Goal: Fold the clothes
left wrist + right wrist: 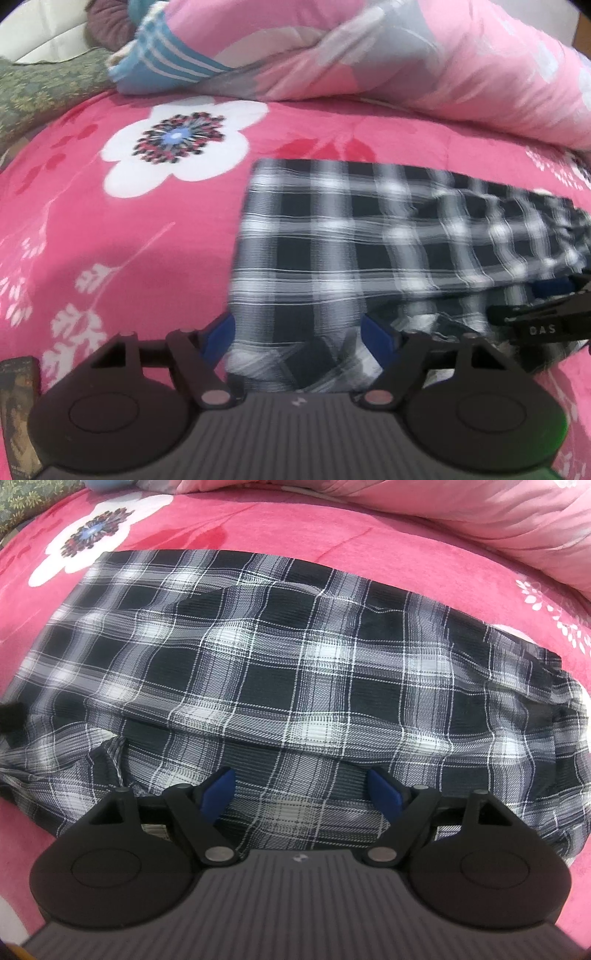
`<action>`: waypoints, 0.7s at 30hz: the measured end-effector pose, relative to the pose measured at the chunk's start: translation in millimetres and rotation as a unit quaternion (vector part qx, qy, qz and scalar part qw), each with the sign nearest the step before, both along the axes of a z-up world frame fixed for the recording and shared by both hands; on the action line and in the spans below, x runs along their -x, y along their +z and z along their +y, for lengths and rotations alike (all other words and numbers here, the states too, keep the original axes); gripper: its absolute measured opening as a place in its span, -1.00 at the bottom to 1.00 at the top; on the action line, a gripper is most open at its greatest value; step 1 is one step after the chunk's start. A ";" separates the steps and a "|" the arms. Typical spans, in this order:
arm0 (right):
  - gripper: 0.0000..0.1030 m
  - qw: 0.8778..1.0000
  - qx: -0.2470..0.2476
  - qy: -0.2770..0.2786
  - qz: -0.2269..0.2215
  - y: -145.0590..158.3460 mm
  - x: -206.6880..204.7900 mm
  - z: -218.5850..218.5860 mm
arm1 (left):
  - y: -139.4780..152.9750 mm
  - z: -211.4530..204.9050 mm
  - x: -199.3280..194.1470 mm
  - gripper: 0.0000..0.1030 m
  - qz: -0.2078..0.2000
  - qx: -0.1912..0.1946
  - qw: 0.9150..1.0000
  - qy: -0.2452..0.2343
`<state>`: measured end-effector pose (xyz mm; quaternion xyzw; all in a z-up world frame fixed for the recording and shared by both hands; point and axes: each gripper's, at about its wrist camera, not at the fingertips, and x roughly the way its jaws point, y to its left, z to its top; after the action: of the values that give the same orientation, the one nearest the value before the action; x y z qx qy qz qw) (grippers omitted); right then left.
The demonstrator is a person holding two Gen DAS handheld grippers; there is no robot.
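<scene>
I see plaid garment (pixel 295 672) doubled on pink blanket (pixel 110 240) | left gripper (pixel 299 328), right gripper (pixel 303 790): fingers apart over its near edge | mid-fold or finished, I can't tell

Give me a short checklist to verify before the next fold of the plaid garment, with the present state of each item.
1. Left gripper open over the plaid garment: ok.
2. Right gripper open over the near hem: ok.
3. Cloth actually pinched: not ok, both sets of jaws stand apart.
4. Garment flat: not ok, wrinkled and layered.
5. Pink blanket beyond the garment bare for folding: ok.
6. Garment's full outline: cannot tell.
</scene>
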<state>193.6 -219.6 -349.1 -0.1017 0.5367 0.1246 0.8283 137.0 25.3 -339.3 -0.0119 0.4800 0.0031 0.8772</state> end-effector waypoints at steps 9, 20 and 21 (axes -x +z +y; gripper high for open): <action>0.26 0.998 -0.032 0.035 -0.038 38.1 31.7 -5.7 | 13.3 7.1 24.1 -0.35 -0.022 -0.008 0.996 -0.082; -0.80 0.992 -0.099 0.077 -0.010 22.3 12.6 54.4 | -23.2 -6.4 24.8 -0.87 0.025 -0.055 0.977 -0.205; -0.84 0.994 -0.099 0.047 -0.001 20.8 9.1 46.8 | -23.5 -2.6 24.7 -0.87 0.026 -0.050 0.977 -0.206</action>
<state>184.5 -172.8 -328.3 -0.0444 0.5155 0.2164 0.8280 112.4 22.7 -362.8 0.1311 0.4939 -0.1531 0.8459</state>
